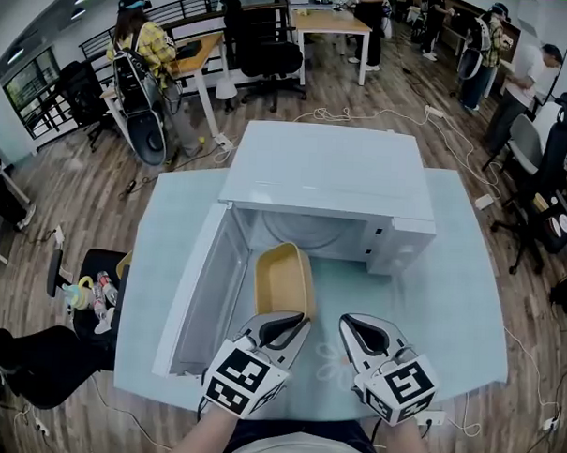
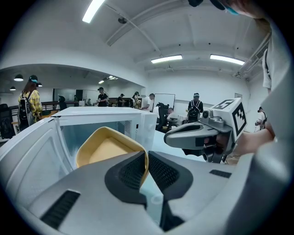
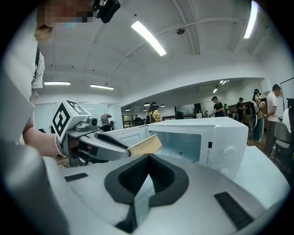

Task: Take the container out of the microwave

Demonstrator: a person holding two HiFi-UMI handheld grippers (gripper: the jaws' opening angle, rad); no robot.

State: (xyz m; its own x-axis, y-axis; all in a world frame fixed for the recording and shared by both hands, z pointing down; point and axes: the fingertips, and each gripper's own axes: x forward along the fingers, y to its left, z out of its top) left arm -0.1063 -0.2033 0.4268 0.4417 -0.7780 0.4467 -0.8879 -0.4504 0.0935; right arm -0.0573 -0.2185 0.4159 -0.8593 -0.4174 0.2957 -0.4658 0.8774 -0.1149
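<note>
Left tool [image 1: 294, 317] is clenched on the near rim of the yellow container [image 1: 284, 277], with one pad inside the wall and one outside. A rim grip suits a thin-walled dish with no handle. Container sits tilted at the mouth of the microwave [image 1: 333, 171], mostly forward of the opening. Whether its far end rests on the sill cannot be told. Right tool [image 1: 350, 320] is closed and empty, just beside the left, probably kept clear as a spare. Door [image 1: 198, 292] stands swung open on the left and bounds that side. Tabletop [image 1: 449, 313] offers free room to the right; its near edge lies close under both tools.
</note>
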